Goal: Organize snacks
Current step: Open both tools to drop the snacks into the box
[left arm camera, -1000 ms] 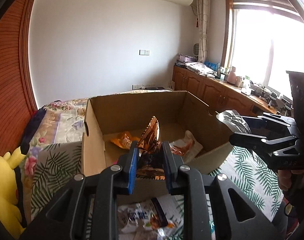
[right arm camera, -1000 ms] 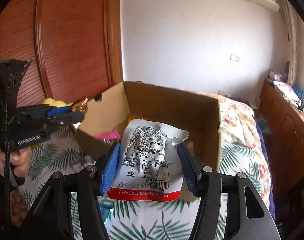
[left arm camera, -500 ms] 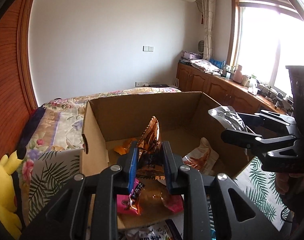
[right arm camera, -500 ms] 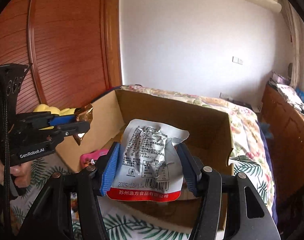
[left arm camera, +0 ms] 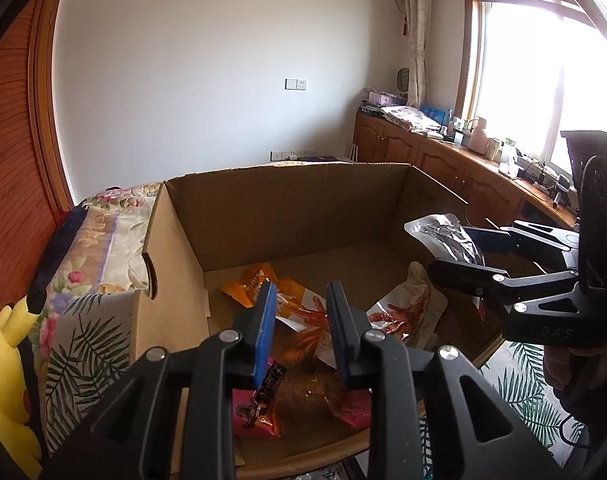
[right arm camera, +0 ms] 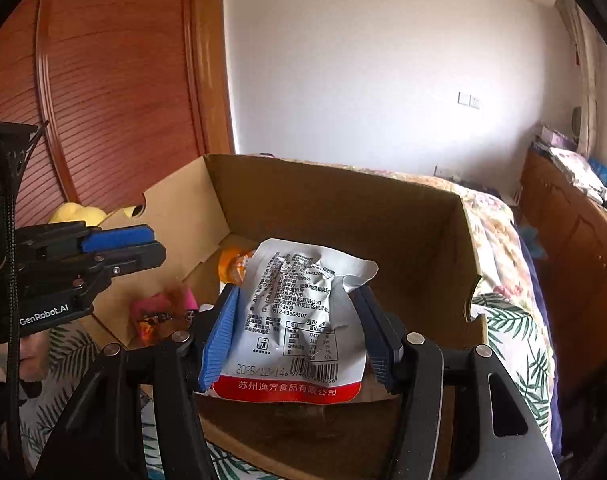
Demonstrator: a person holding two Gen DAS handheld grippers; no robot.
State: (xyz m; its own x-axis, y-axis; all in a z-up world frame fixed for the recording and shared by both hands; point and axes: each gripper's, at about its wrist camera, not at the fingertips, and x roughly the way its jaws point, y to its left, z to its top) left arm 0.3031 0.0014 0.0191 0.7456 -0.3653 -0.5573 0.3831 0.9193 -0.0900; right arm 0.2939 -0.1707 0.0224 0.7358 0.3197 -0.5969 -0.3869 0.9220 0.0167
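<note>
Left wrist view: the left claw [left arm camera: 299,320] no longer holds the brown-gold packet it carried half a second ago. Its jaws are opening with nothing between them, hanging over the cardboard box [left arm camera: 287,204]. That snack is delivered, though which packet on the box floor it is I cannot say; a pink packet [left arm camera: 259,408] lies at 6 o'clock under the blue pad, half hidden, and an orange packet [left arm camera: 255,284] sits toward 12 o'clock.

Right wrist view: the right claw [right arm camera: 295,336] stands about half open, clamped on a silver-and-red pouch [right arm camera: 295,320] above the box's near wall [right arm camera: 303,432], closer over the box than a second ago. By my judgement, this pouch goes in next. The pouch screens the middle of the box floor, and its front face cannot be seen.
</note>
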